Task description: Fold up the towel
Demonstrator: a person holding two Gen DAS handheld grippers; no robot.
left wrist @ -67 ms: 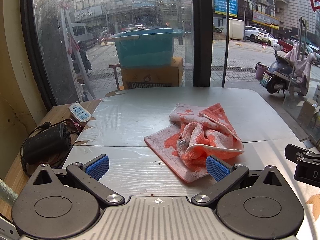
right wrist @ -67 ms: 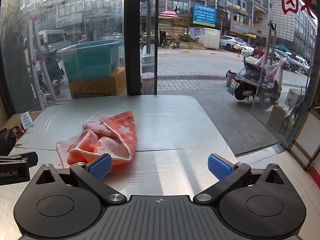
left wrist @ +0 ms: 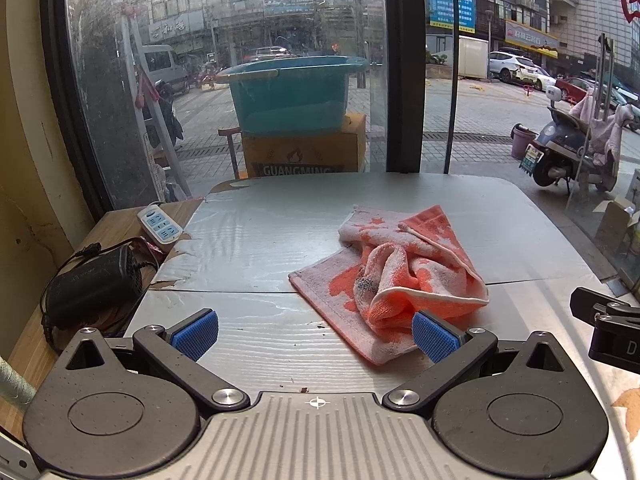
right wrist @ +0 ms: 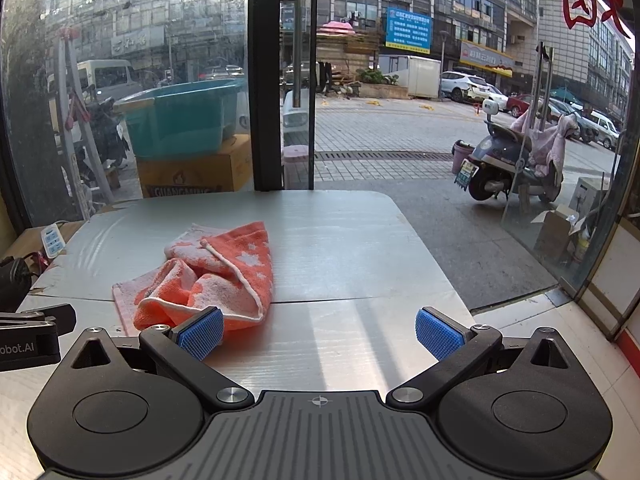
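Towel (left wrist: 400, 276), orange and white, crumpled in a loose heap on grey table (left wrist: 256, 240), right of centre in the left wrist view, left of centre in the right. Left gripper (left wrist: 316, 334) held low and level over the near table edge, jaws spread wide, nothing grasped; right blue pad (left wrist: 436, 340) just in front of the towel's near corner, contact impossible to tell. Right gripper (right wrist: 320, 332) alongside to the right, likewise level, spread wide and released, left pad (right wrist: 200, 334) at the towel's near edge. Power strip (left wrist: 160, 224) and black adapter (left wrist: 94, 280) lying far left.
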